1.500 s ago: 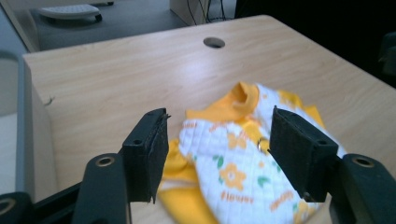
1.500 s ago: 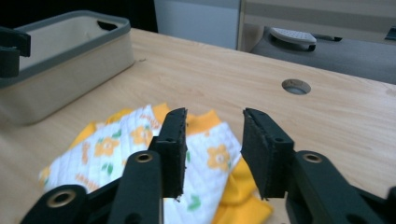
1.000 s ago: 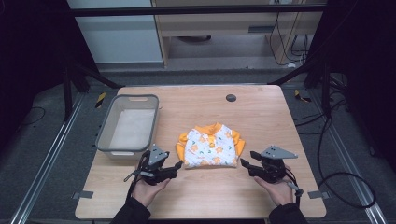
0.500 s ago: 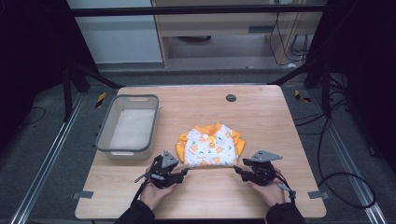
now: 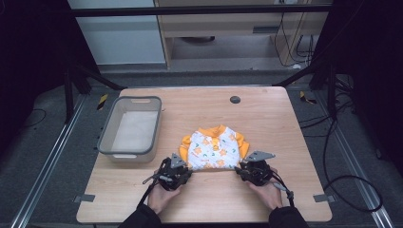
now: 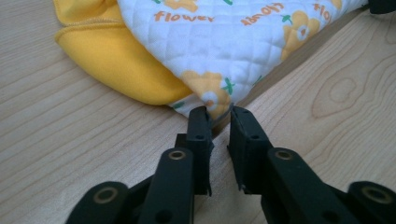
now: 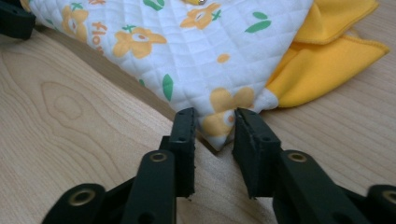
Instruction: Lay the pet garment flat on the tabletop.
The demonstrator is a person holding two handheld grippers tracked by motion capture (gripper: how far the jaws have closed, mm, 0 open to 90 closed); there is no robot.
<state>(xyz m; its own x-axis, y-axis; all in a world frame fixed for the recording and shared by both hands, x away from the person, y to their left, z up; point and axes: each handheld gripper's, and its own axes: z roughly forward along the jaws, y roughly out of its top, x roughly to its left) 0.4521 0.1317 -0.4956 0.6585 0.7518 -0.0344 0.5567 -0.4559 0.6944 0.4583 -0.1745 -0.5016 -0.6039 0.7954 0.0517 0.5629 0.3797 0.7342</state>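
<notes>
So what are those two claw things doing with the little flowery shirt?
A person holds a gripper in each hand at the near edge of a small quilted baby shirt lying on the wooden table. The left gripper and right gripper each straddle a bottom corner. Their jaws have just been closing, and a small gap seems to remain. A grey tub sits left.

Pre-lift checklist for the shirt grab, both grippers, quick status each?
1. Left gripper jaws straddle the near corner of the white quilted flower-print shirt with orange sleeves: ok; they have just been closing.
2. Left pads clamped on fabric: cannot tell, a slight gap shows.
3. Right gripper at the other near corner: ok; jaws have just been closing.
4. Right pads clamped: not ok, gap visible.
5. Grey plastic bin apart from the shirt: ok.
6. Shirt flat on wooden table: ok.
</notes>
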